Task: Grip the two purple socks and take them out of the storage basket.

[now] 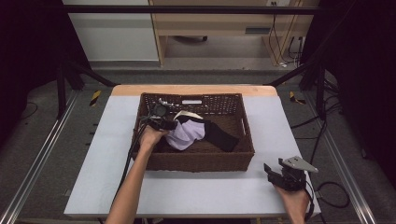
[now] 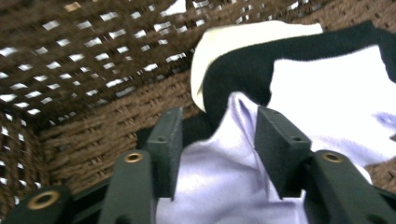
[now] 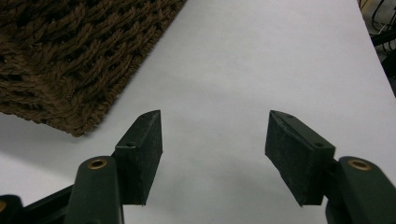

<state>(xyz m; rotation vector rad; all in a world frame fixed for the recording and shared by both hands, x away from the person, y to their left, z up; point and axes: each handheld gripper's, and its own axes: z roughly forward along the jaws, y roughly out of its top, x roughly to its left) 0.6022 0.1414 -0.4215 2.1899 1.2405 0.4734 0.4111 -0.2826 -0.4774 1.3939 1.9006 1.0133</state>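
Observation:
A brown wicker basket (image 1: pixel 201 161) stands mid-table and holds a lavender cloth (image 1: pixel 185 136), a black cloth (image 1: pixel 220 136) and a cream cloth (image 1: pixel 187 115). My left gripper (image 1: pixel 170 125) reaches down inside the basket's left end. In the left gripper view it (image 2: pixel 215 145) is open, with a fold of the lavender cloth (image 2: pixel 219 179) rising between the jaws; the black cloth (image 2: pixel 247 65) and the cream cloth (image 2: pixel 233 39) lie beyond. My right gripper (image 1: pixel 273 172) rests open at the table's near right, nothing between its fingers (image 3: pixel 144 149).
The basket's woven wall (image 2: pixel 84 70) closes in on the left gripper's left side. A basket corner (image 3: pixel 70 56) sits up-left of the right gripper (image 3: pixel 215 140), over white tabletop (image 3: pixel 257 60). Cables trail off the table's right edge (image 1: pixel 334 193).

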